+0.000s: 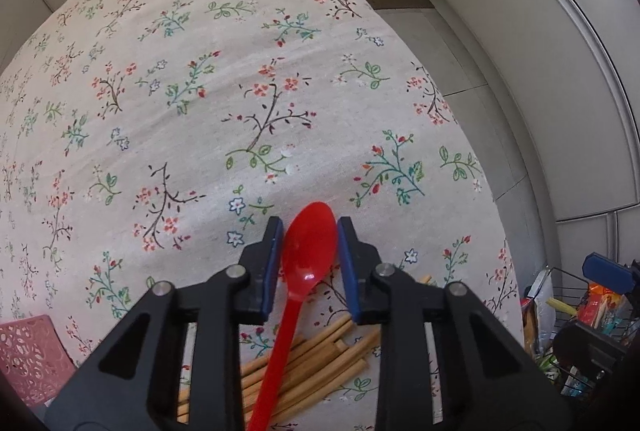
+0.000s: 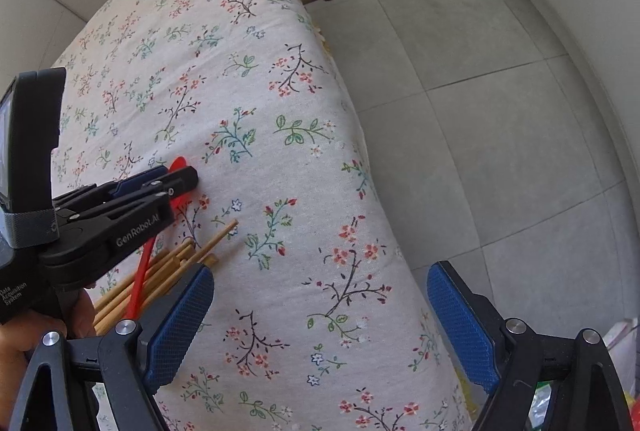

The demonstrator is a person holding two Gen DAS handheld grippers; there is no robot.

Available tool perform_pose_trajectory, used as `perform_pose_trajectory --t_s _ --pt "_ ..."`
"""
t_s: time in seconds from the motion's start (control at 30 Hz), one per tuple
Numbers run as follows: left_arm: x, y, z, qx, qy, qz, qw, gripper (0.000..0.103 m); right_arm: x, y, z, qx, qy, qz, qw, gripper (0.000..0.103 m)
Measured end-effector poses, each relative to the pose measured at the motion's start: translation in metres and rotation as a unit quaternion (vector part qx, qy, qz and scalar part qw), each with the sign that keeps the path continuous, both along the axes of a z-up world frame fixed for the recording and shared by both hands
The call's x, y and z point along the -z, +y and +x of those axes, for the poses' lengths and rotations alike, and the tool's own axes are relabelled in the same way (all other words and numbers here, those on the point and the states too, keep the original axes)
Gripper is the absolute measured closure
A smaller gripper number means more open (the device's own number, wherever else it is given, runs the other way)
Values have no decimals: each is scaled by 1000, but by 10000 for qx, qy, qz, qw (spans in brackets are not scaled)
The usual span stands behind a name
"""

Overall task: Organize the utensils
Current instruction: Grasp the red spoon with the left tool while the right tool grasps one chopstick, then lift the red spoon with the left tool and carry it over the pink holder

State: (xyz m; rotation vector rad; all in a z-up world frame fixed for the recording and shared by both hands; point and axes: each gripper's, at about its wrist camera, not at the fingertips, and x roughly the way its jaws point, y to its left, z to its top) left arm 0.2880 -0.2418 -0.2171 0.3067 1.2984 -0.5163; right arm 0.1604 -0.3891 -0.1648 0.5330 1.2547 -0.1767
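Observation:
A red plastic spoon (image 1: 308,251) lies on the flowered tablecloth (image 1: 200,71), its handle running back over a pile of wooden chopsticks (image 1: 320,355). My left gripper (image 1: 310,227) points steeply down, and its blue pads sit against both sides of the spoon's bowl. From the right wrist view the left gripper (image 2: 180,175) shows at the left, the spoon's handle (image 2: 142,279) slanting down across the chopsticks (image 2: 176,263). My right gripper (image 2: 320,277) hangs wide open over the cloth near the table's right edge, with nothing between its fingers.
A pink perforated basket (image 1: 28,359) sits at the lower left on the table. A wire basket of packets (image 1: 584,311) stands beyond the table's right edge. Grey floor tiles (image 2: 480,111) lie to the right. A hand (image 2: 24,335) holds the left gripper.

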Motion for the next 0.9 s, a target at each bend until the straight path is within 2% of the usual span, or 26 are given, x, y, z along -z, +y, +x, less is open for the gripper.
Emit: perform_pose_trajectory --t_s 0.17,0.33,0.53,0.67,0.73,0.9 --pt "-20 24 -1 -243 -265 -298 9989 75 8 4 4 -15 -20 430 9991 15" --pt "-52 62 -14 -527 -570 -671 9947 75 24 15 14 -23 49 1088 9941 37" --pt "-76 108 -36 -787 -898 -998 9878 75 43 25 28 147 91 1600 9870 55" --pt "-90 132 -54 -881 -1110 -1074 9841 75 54 28 35 435 80 1860 9816 63" --pt "-95 142 -62 -894 -1209 -1127 9822 75 58 29 38 558 77 1906 9801 69" --pt "-103 162 -81 -949 -1396 -1223 9780 75 73 30 45 911 191 1922 9769 77"
